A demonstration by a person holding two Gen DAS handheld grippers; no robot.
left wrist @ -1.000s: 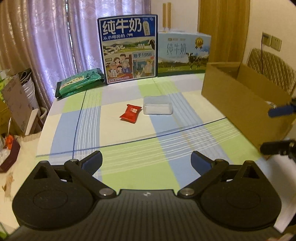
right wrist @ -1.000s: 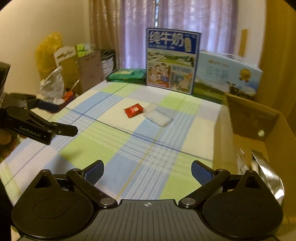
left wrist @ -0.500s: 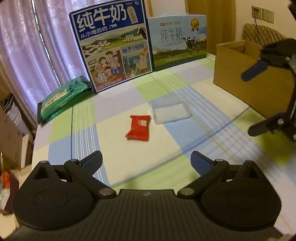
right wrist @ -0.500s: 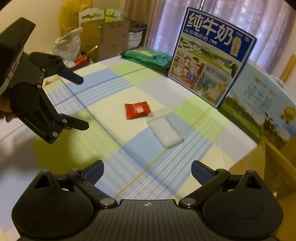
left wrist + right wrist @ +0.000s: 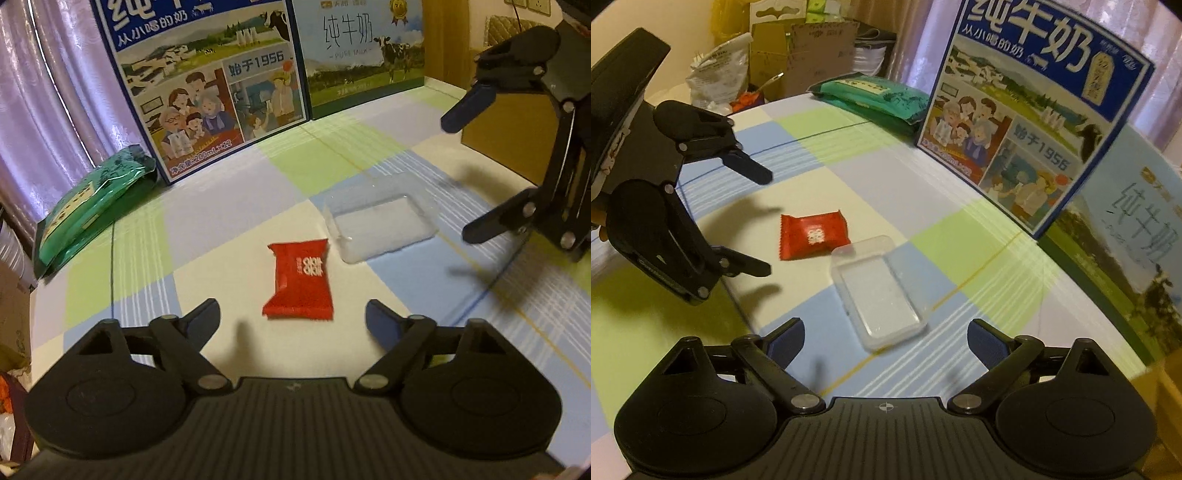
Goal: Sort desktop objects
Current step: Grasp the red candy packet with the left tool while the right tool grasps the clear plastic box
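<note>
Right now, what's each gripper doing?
Left gripper: open, empty, facing the red foil snack packet.
Right gripper: open, empty, over the clear plastic tray.

red foil-like snack packet [image 5: 299,280]: glossy film wrapper, crimped serrated ends, slight sheen
clear rectangular plastic case [image 5: 881,291]: translucent, smooth, frosted-looking, soft highlights on the rim
checked tablecloth [image 5: 229,206]: woven cloth look, matt, pastel blocks with fine stripes
left black plastic gripper [image 5: 293,319]: matt moulded plastic, ribbed body, bright metal pivot pins, blue pads
right black plastic gripper [image 5: 886,338]: same matt plastic, metal pins, blue pads
green flat pouch [image 5: 92,210]: shiny plastic film, creased
blue printed milk carton [image 5: 207,85]: coated cardboard, semi-gloss print
brown cardboard box [image 5: 513,136]: plain matt corrugated board
purple curtain [image 5: 44,103]: satin-like cloth, shiny folds
</note>
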